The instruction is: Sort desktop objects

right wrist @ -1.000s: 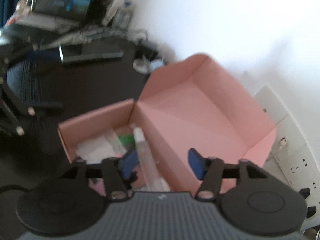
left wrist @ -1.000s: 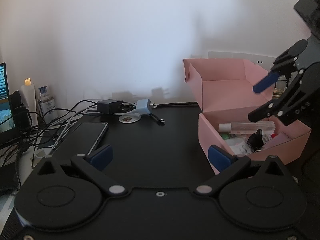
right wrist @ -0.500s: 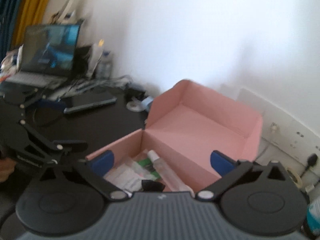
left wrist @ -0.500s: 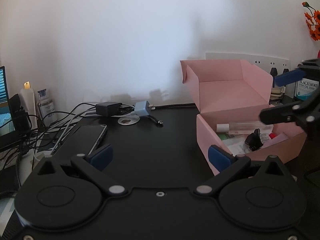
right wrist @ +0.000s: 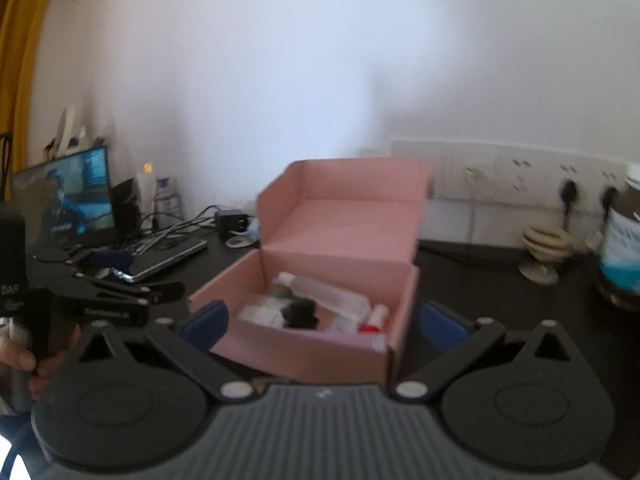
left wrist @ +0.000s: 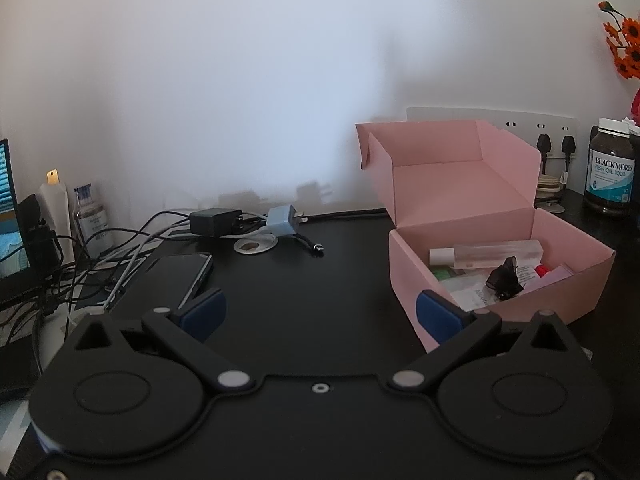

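The pink box (left wrist: 496,280) sits open on the black desk (left wrist: 300,280), lid flap upright, already holding a clear bottle (left wrist: 492,252), a small black clip-like item (left wrist: 505,280), a red-capped tube and some packets. The right gripper (right wrist: 324,322) hangs just in front of the box's near wall, jaws spread wide with nothing between them, so a drop-off looks finished and the step in hand is choosing the next object. The left gripper (left wrist: 320,314) is also released and empty, hovering over bare desk to the box's left. Loose things remain behind it: a phone (left wrist: 188,276), a black charger (left wrist: 216,222), a blue plug adapter (left wrist: 282,220) and tangled cables. Next probably calls for 1 gripper to reach toward those, line its jaws across a narrow side, and avoid snagging the cables; the brown supplement bottle (left wrist: 610,168) stands to the box's right.
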### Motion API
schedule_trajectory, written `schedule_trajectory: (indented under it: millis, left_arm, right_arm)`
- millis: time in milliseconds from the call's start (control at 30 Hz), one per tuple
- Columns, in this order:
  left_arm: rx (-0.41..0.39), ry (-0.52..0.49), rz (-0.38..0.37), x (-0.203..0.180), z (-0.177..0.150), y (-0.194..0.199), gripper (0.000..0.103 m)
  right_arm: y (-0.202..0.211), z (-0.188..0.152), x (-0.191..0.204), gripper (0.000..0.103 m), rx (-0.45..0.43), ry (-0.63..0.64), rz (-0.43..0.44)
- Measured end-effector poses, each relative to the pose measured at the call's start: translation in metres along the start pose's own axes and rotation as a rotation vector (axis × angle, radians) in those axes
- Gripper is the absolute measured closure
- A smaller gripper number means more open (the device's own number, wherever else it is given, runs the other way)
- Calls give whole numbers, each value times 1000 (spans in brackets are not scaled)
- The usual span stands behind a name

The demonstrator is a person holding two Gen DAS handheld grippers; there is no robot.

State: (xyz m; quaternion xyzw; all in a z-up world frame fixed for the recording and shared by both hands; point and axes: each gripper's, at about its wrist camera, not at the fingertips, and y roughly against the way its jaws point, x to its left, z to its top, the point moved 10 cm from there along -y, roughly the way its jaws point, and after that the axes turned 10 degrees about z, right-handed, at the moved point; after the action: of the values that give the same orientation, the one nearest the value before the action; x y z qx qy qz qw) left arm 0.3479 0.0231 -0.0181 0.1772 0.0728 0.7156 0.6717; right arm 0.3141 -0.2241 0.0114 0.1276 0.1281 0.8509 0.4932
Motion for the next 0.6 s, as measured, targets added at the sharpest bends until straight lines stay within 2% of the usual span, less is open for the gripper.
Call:
schedule_trajectory:
  millis: [300, 500, 600]
  left_arm:
    - [7, 8, -3, 1, -1, -2, 0]
    - [13, -5, -6, -2, -2, -2, 0]
    - [11, -5, -11, -2, -2, -1, 0]
  right_arm:
    - [14, -22, -28, 1, -10, -81, 0]
    - [15, -20, -28, 1, -54, -136, 36]
    - [11, -22, -26, 1, -63, -142, 23]
